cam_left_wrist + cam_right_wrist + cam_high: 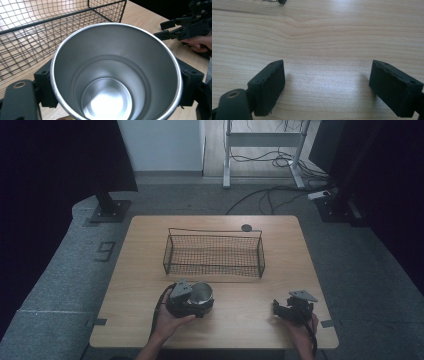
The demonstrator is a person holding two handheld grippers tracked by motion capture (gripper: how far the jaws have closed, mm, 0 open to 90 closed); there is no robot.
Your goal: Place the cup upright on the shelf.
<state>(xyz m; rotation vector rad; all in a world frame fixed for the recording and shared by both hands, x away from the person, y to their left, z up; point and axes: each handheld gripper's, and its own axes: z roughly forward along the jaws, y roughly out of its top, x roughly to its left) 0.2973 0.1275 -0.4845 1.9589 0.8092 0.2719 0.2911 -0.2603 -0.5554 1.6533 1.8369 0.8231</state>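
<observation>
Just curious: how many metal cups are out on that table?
1. The cup sits between the left gripper jaws, just in front of the wire basket.

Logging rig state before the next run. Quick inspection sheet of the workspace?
Surface: wooden table, light grain, bare around the items.
Job's things: steel cup, empty, mouth facing the left gripper view; wire mesh basket, empty, standing behind the cup.
Clutter: small dark round disc on the table's far edge, beside the basket.
Grippers: left hand-held gripper shut on the steel cup, pads on its two sides; right hand-held gripper open over bare wood, nothing between the jaws.
Cables: loose black cables across the floor beyond the table.
Surroundings: grey carpet floor, white desk frame, dark stand base.
</observation>
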